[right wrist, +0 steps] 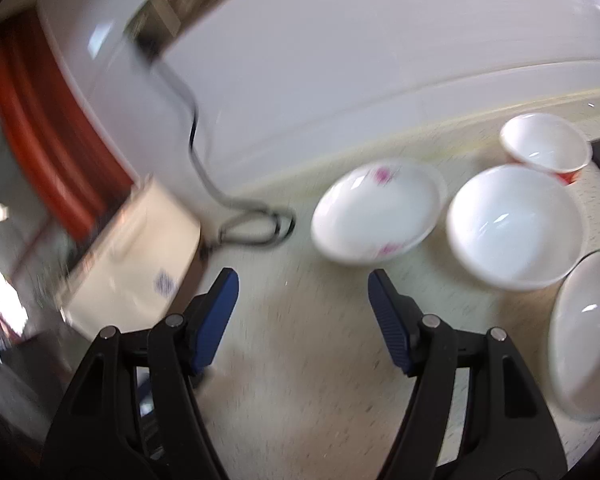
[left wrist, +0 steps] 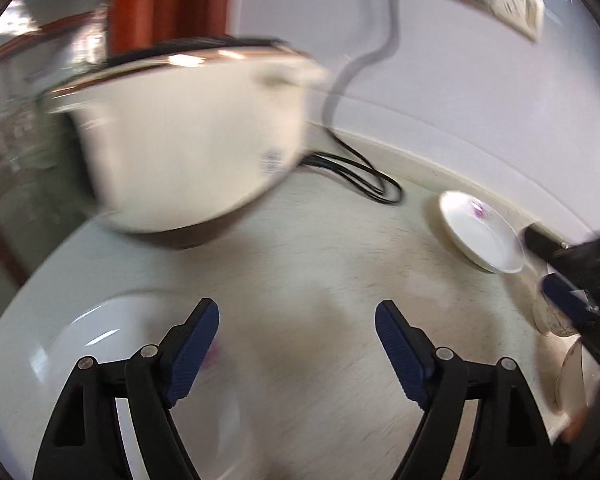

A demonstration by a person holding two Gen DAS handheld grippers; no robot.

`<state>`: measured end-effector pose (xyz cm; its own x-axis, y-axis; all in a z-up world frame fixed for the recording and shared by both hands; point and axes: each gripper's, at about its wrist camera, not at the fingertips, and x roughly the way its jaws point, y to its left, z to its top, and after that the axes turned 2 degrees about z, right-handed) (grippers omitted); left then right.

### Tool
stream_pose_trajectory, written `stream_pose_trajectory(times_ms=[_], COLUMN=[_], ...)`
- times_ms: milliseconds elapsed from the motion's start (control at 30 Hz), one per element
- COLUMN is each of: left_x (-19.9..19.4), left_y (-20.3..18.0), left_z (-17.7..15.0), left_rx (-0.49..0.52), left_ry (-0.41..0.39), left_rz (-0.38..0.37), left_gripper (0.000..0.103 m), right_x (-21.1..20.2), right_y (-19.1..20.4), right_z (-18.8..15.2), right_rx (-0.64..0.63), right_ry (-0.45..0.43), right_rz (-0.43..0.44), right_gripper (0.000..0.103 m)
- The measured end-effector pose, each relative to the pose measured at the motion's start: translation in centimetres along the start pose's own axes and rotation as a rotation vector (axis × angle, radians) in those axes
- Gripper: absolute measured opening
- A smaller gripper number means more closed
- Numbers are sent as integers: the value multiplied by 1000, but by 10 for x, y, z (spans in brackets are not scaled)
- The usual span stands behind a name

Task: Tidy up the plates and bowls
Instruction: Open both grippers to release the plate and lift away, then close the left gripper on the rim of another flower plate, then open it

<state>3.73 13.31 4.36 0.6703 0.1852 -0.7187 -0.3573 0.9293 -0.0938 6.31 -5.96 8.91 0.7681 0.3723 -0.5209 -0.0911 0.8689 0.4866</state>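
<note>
Both views are smeared by blur, so fine detail is lost. The left gripper (left wrist: 298,344) hangs over the pale speckled counter (left wrist: 320,288) with its blue-padded fingers (left wrist: 198,344) spread wide and nothing between them; under its left finger, near the camera, lies a white plate (left wrist: 100,344), and whether the finger touches it cannot be told. Farther off on the left stands a cream rice cooker (left wrist: 188,136) with a dark base; a black cord (left wrist: 356,176) loops on the counter behind it and runs up the white wall to a socket strip (left wrist: 516,0). At the far right of that view a small flowered dish (left wrist: 476,232) sits close to the wall, and just beside it shows the other gripper's dark body with a blue pad (left wrist: 564,300).

The right gripper (right wrist: 303,320) is likewise spread, its fingers (right wrist: 392,320) holding nothing over bare counter; beyond its right finger lies the shallow flowered dish (right wrist: 376,216); to the right of it, very close, sits a plain white bowl (right wrist: 516,224); farther back stands a smaller bowl with a red band (right wrist: 548,148); at the near right edge lies a white plate (right wrist: 584,332), close to the white bowl. The rice cooker (right wrist: 136,256) shows at the left, the cord (right wrist: 256,224) coiled between it and the dish.
</note>
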Motion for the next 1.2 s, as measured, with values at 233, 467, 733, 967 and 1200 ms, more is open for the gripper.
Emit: stream_pose_trajectory(times_ms=[233, 467, 733, 967, 1200], left_x=[77, 121, 134, 110, 69], left_y=[-59, -115, -149, -118, -48], left_z=[42, 70, 68, 54, 26], left_rx=[-86, -60, 35, -22, -75], left_ry=[151, 118, 66, 81, 113], left_rz=[-236, -235, -157, -181, -100], left_gripper=[82, 81, 21, 11, 11], right_x=[-14, -30, -23, -4, 19], right_y=[-42, -61, -55, -33, -8], right_z=[29, 36, 35, 25, 6], right_rx=[93, 135, 114, 16, -71], right_ry=[-84, -126, -120, -44, 81], right_rz=[-52, -85, -95, -54, 14], right_gripper=[73, 73, 73, 73, 73])
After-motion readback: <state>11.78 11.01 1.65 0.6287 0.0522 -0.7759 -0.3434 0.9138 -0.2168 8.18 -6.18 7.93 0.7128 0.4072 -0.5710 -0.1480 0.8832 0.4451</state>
